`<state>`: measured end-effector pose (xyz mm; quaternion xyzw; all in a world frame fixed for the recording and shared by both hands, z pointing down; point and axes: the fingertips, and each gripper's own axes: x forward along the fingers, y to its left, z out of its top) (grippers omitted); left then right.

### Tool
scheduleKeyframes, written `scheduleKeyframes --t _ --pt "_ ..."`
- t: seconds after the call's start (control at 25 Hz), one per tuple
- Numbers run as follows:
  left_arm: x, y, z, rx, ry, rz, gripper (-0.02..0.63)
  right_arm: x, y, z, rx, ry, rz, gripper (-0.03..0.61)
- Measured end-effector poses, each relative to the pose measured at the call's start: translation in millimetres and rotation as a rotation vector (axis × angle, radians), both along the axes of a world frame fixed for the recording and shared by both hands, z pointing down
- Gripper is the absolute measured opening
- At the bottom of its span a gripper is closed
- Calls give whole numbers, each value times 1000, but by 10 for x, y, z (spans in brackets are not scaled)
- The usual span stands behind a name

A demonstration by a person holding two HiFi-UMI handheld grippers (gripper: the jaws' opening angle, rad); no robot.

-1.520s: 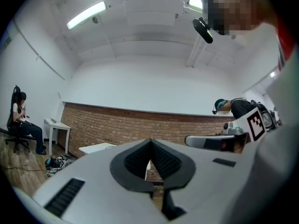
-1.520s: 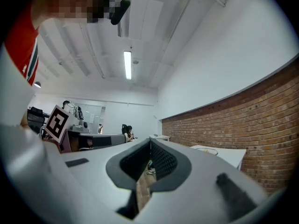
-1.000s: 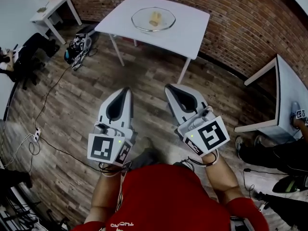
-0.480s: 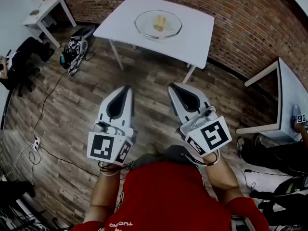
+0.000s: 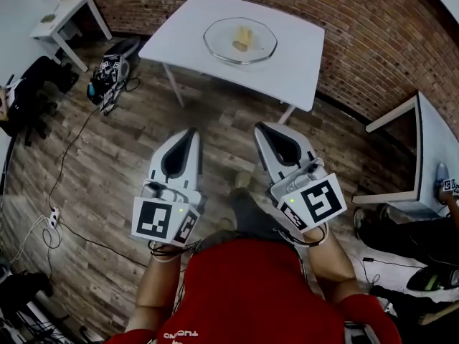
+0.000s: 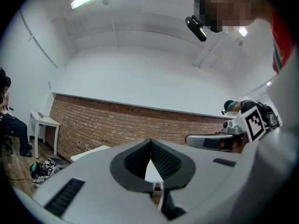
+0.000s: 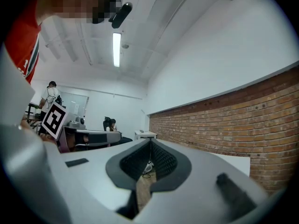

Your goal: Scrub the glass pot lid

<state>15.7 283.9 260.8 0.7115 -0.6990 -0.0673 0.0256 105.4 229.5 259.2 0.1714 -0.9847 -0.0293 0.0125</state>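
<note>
A round glass pot lid [image 5: 239, 40] lies on a white table [image 5: 287, 56] at the far side of the room, with a yellow sponge [image 5: 242, 37] lying on it. Both grippers are held out over the wooden floor, well short of the table. My left gripper [image 5: 191, 132] is shut with nothing in it, and its view shows the jaws [image 6: 150, 143] meeting at the tips. My right gripper [image 5: 259, 129] is also shut and empty; its tips [image 7: 150, 143] touch in its own view. The person in a red shirt [image 5: 251, 292] holds both.
A brick wall [image 5: 373, 27] runs behind the table. A small white side table [image 5: 66, 13] stands at the far left, another white table [image 5: 430, 149] at the right. Bags and cables [image 5: 107, 74] lie on the floor at the left. People sit at both edges.
The table with the lid has drifted slightly right and nearer in the head view. Both grippers keep their pose and stay shut.
</note>
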Motion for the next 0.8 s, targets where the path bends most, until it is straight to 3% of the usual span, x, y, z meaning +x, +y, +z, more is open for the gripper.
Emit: scheduleKeyframes --t 0.36,0.8 --pt "-381 -519 9 11 -14 -14 17 -378 -544 42 19 -6 -14 29" --pt "-904 -1639 145 -10 -9 -13 17 -888 -1675 166 10 10 -11 29"
